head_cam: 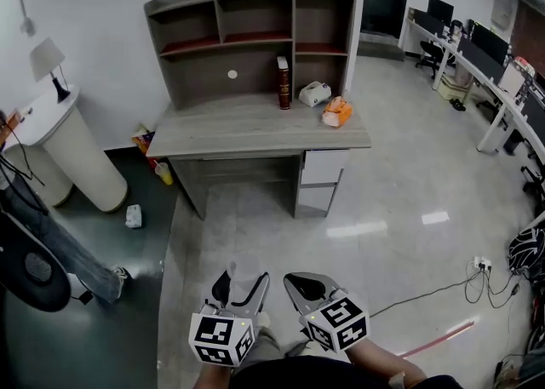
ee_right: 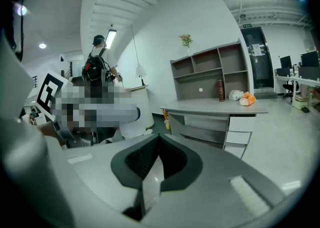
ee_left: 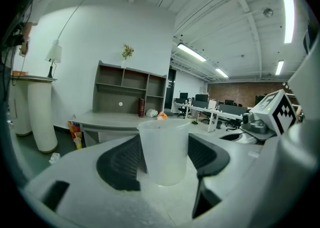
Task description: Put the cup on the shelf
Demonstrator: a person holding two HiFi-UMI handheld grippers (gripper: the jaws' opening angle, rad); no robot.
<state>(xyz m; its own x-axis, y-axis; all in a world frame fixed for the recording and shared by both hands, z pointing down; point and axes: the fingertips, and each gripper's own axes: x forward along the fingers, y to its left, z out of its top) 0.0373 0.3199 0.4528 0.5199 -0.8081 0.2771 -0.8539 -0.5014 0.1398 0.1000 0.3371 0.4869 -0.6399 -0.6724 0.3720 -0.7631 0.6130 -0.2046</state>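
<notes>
A translucent plastic cup (ee_left: 164, 144) stands upright between the jaws of my left gripper (ee_left: 164, 159), which is shut on its sides. In the head view the cup (head_cam: 244, 268) and the left gripper (head_cam: 243, 285) are low in the frame, over the shiny floor. My right gripper (head_cam: 306, 287) is beside it on the right, its jaw tips touching and nothing between them (ee_right: 158, 139). The grey desk with a shelf unit (head_cam: 255, 30) stands ahead against the white wall, well away from both grippers. Its compartments (ee_left: 131, 85) look mostly bare.
On the desk top (head_cam: 247, 128) stand a dark red book (head_cam: 283, 82), a white object (head_cam: 314, 94) and an orange object (head_cam: 337, 111). Drawers (head_cam: 322, 179) sit under its right side. A white round stand (head_cam: 72, 153) and a person (head_cam: 34, 234) are at the left, cables (head_cam: 490, 281) at the right.
</notes>
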